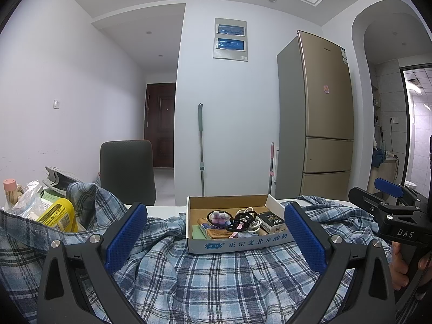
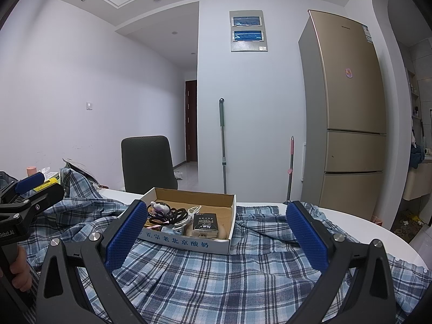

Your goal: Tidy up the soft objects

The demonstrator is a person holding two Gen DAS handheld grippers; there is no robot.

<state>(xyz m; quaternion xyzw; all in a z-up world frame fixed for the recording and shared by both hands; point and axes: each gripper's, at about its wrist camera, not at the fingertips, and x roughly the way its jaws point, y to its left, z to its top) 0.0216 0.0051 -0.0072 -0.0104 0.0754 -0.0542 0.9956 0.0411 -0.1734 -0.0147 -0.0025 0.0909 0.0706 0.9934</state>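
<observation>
A blue and white plaid shirt lies spread and rumpled over the white table. On top of it sits a shallow cardboard box holding hair ties, a cable, a dark packet and small items. My left gripper hovers open just above the cloth, in front of the box, nothing between its blue pads. My right gripper is open too, low over the shirt, the box just beyond its left finger. Each gripper shows at the edge of the other's view, held by a hand.
At the table's left end stand a yellow bottle, a plastic bag and a pink-capped container. A dark chair stands behind the table. A mop and a gold fridge are against the far wall.
</observation>
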